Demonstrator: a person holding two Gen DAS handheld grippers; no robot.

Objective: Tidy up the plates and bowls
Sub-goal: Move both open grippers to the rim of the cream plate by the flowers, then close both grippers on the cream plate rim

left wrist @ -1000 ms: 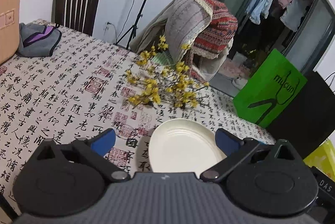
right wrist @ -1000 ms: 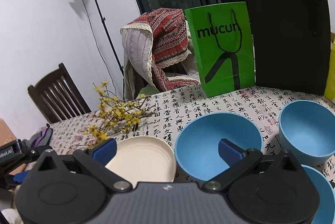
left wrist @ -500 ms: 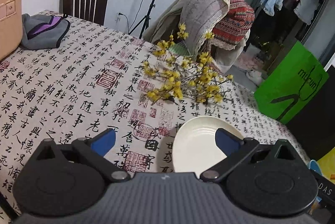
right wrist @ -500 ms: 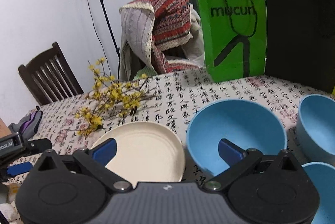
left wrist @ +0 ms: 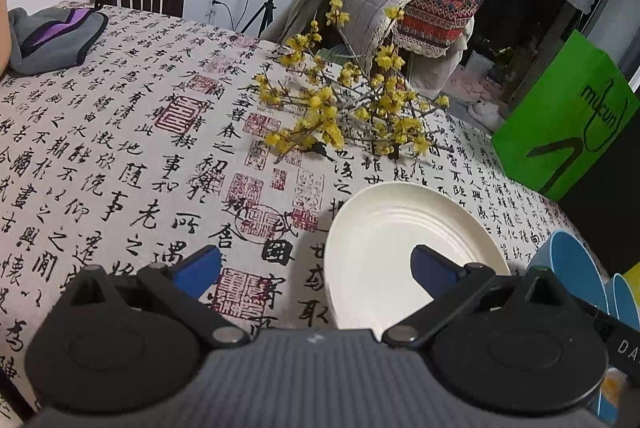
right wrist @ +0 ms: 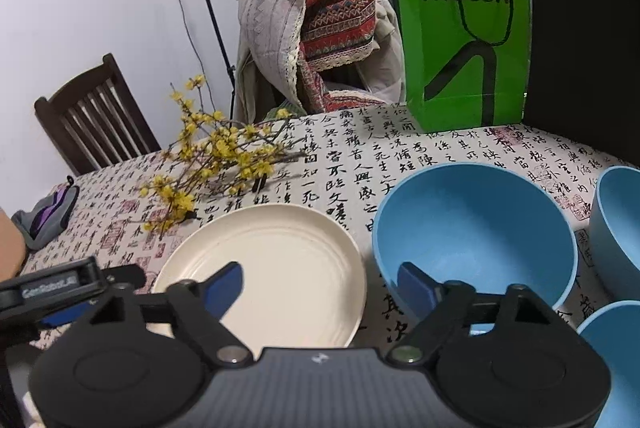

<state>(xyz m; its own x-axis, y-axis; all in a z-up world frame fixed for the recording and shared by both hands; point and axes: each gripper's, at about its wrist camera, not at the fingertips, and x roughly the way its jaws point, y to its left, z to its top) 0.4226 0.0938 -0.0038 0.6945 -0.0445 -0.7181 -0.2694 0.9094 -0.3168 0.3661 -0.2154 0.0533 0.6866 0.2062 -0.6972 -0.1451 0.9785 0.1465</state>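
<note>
A cream plate (left wrist: 400,252) (right wrist: 280,268) lies on the calligraphy-print tablecloth. My left gripper (left wrist: 316,268) stands open low over the plate's left rim, its right finger above the plate and its left finger over bare cloth. To the right of the plate sits a large blue bowl (right wrist: 476,228) (left wrist: 572,268). Two more blue bowls (right wrist: 620,228) are at the right edge. My right gripper (right wrist: 320,288) hovers over the gap between plate and bowl, its jaws closing. One finger is above the plate, the other at the bowl's near rim. No pad presses on anything.
A yellow flower branch (left wrist: 344,107) lies just beyond the plate. A green paper bag (right wrist: 464,27) and a black panel (right wrist: 580,39) stand at the far edge. A grey pouch (left wrist: 52,35) lies far left, with chairs behind the table. My left gripper's body (right wrist: 60,288) shows beside the plate.
Both grippers have sunk closer to the table, so plate and bowl look larger. The left one drifted toward the plate's left rim. The right gripper's fingers have drawn closer together.
</note>
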